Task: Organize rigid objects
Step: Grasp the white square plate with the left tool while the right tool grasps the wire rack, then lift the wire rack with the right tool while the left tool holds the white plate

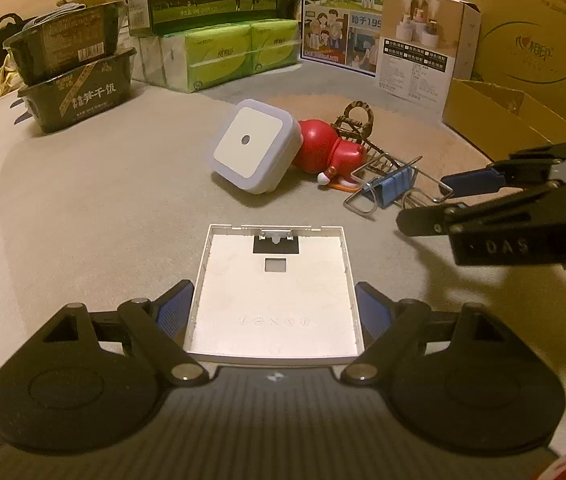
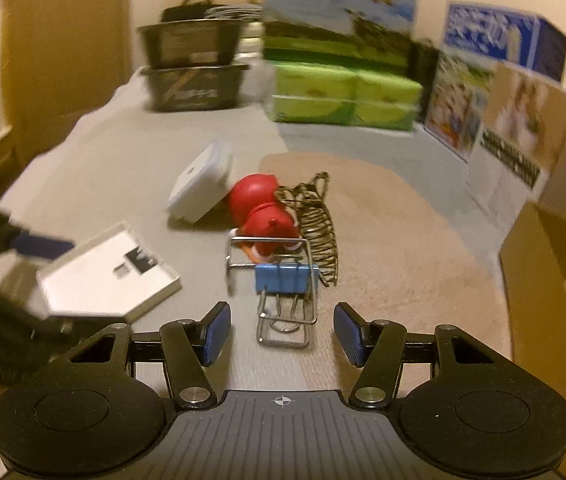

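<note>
Grey mat [image 1: 103, 200] under cluttered objects

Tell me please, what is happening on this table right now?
A person works with two handheld grippers to sort small items on a grey mat. The left gripper grips a shallow white square tray by its two sides. The right gripper is open and points at a blue binder clip, not yet touching it. Behind the clip lie a red toy figure, a striped hair claw and a white square night light.

White shallow tray [image 1: 275, 304] flat on table, night light [image 1: 253, 146] tilted against red figurine [image 1: 329, 152] — blue binder clip [image 1: 393, 186] beside hair claw [image 1: 357, 118].
</note>
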